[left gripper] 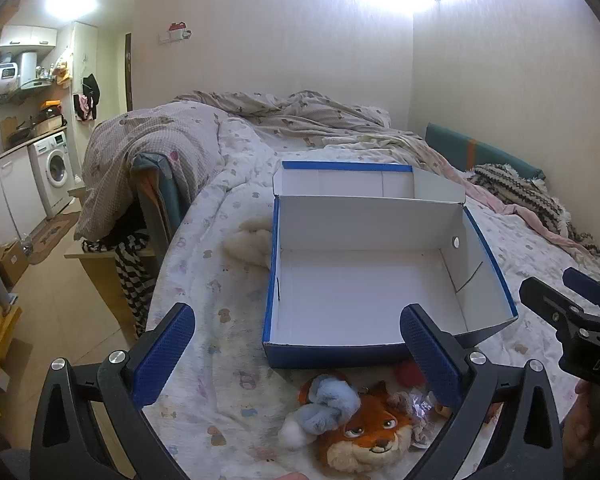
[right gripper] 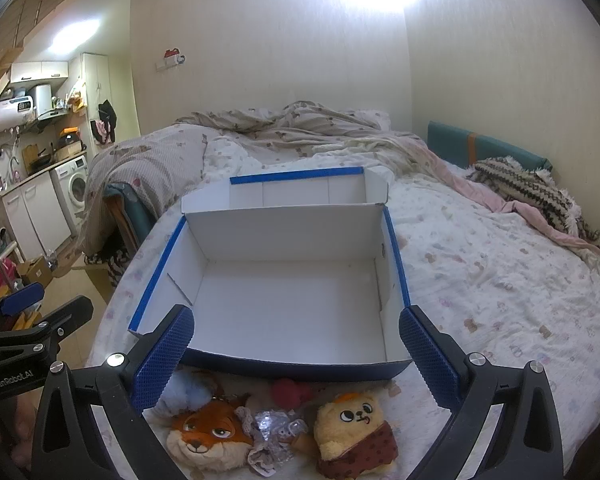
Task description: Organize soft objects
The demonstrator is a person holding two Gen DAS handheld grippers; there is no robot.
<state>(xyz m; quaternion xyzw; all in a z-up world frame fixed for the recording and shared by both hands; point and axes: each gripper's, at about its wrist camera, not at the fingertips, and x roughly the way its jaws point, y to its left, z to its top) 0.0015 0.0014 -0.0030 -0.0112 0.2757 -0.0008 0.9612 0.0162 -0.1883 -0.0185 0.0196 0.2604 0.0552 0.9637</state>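
An open blue box (left gripper: 380, 300) with a white inside stands empty on the bed; it also shows in the right wrist view (right gripper: 284, 312). In front of it lie an orange fox plush (left gripper: 364, 436) (right gripper: 208, 440), a pale blue fluffy toy (left gripper: 328, 404) (right gripper: 188, 394), a red plush piece (right gripper: 290, 392), a small silvery item (right gripper: 272, 426) and a yellow bear plush (right gripper: 352, 432). A cream plush (left gripper: 252, 240) lies left of the box. My left gripper (left gripper: 296, 352) and right gripper (right gripper: 296, 356) are both open and empty, just above the toys.
The bed (right gripper: 480, 280) has a rumpled duvet (left gripper: 300, 120) at the back and a knitted blanket (right gripper: 532, 192) on the right. The bed edge drops to the floor (left gripper: 60, 320) on the left, with a kitchen area beyond.
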